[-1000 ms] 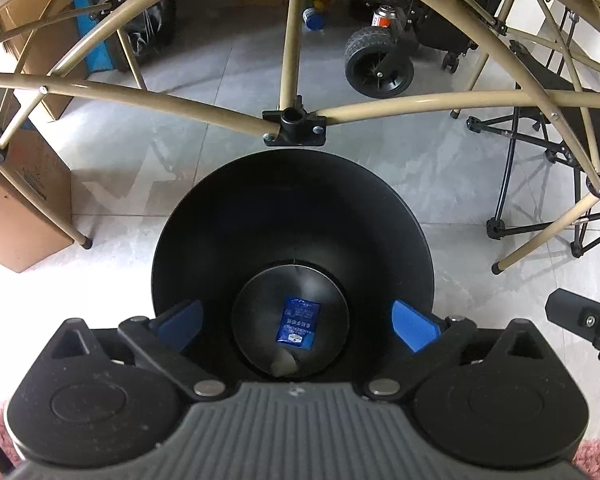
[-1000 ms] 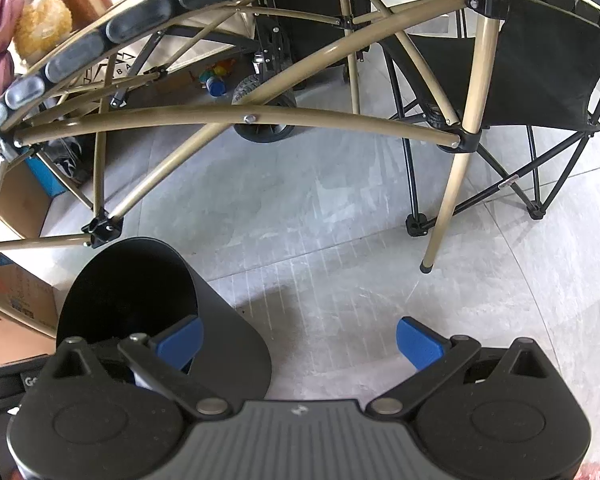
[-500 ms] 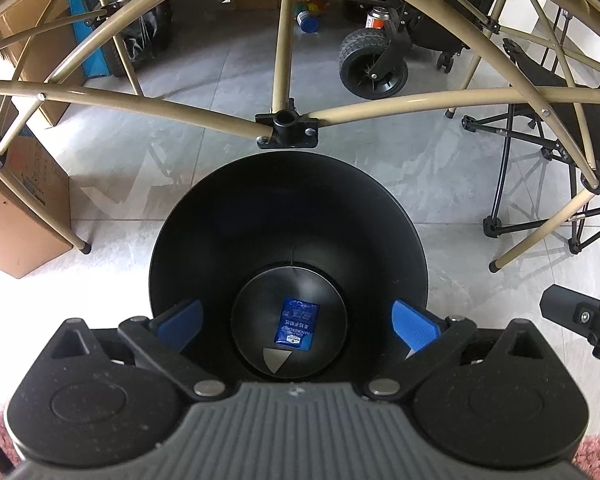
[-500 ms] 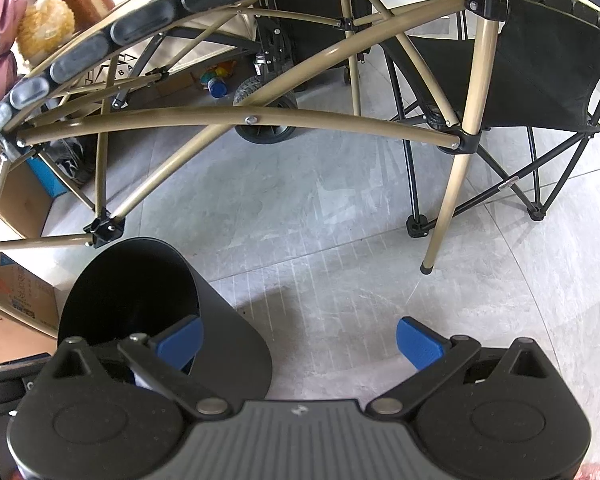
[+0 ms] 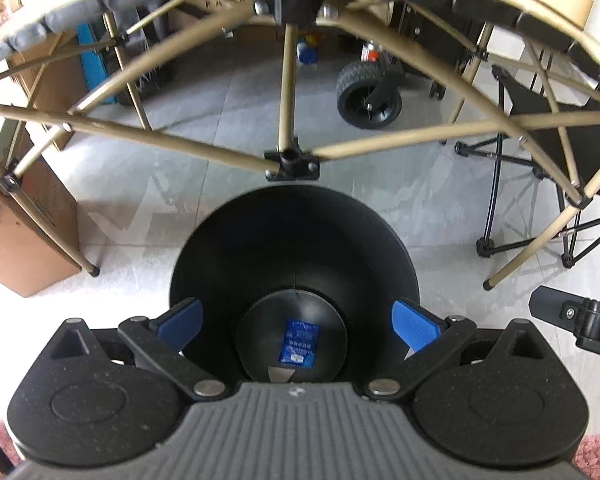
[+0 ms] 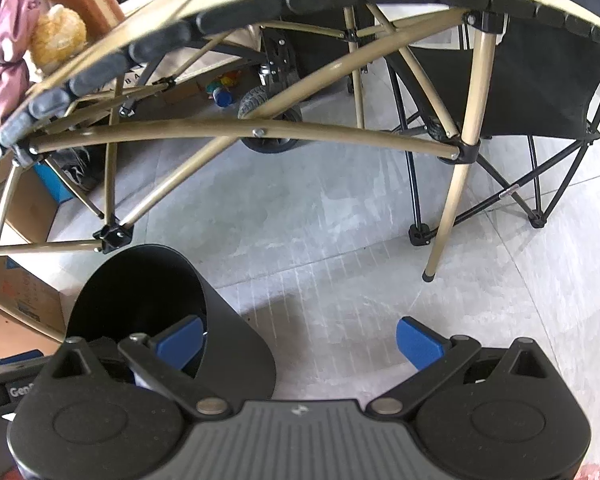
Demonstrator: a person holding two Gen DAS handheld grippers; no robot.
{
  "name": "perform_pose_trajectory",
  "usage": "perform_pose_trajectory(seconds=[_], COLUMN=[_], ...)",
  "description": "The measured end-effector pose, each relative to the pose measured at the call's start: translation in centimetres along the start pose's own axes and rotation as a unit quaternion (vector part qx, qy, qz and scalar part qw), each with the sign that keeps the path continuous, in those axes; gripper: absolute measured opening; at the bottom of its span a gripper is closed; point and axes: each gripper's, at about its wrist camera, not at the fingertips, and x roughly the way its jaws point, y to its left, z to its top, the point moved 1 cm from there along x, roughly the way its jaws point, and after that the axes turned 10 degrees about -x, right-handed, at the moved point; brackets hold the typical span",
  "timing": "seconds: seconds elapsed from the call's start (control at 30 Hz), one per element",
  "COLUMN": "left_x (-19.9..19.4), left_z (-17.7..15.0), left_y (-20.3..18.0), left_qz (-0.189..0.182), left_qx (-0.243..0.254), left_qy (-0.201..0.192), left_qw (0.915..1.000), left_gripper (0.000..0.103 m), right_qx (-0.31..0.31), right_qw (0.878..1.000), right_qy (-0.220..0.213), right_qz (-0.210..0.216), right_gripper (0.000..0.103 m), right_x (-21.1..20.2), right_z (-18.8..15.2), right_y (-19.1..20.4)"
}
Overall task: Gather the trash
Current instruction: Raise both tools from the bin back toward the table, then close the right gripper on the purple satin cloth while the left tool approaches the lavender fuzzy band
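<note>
Left hand-held gripper [image 5: 296, 326] spread wide above black bin [image 5: 294, 236] — right hand-held gripper [image 6: 298, 340] wide too.

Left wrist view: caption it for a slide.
Open left gripper above a black bin holding a blue packet, under a folding table frame.

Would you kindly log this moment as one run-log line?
left gripper: open, above black bin | blue packet: on bin floor | right gripper: open, empty
</note>
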Motion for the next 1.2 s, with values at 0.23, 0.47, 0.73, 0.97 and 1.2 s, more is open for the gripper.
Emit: perform_pose_trajectory(seconds=[0.23,0.47,0.73,0.97,1.2], left_x=[-3.3,-7.0,-10.4,-12.8,-14.4], left_z=[0.2,0.7,2.1,3.9,5.9], left_y=[0.8,1.5,2.9,4.4,5.8], left_qz=[-0.010,-0.028,-0.028,-0.023,-0.023], left_qx=[-0.006,-0.017,-0.029,-0.043,-0.056], left_qy=[-0.043,-0.097,-0.151,-0.199,-0.234], left_qw=[0.9990,0.9948,0.9877,0.9788,0.9703], left_gripper=[0.103,0.103,0.103,0.103,0.103], right_qx=[-0.003,-0.008,-0.031,-0.059,-0.079], right_qw=[0.999,0.997,0.986,0.973,0.958], right_qy=[-0.033,-0.078,-0.160,-0.216,-0.262], right_qz=[0.005,0.013,0.036,0.059,0.083], right_gripper=[0.103,0.103,0.103,0.103,0.103], right_x=[-2.5,-5.7,-9.7,-11.7,-12.4], right_z=[0.1,0.7,2.0,3.5,5.3], right_y=[0.4,1.1,2.5,4.3,7.3])
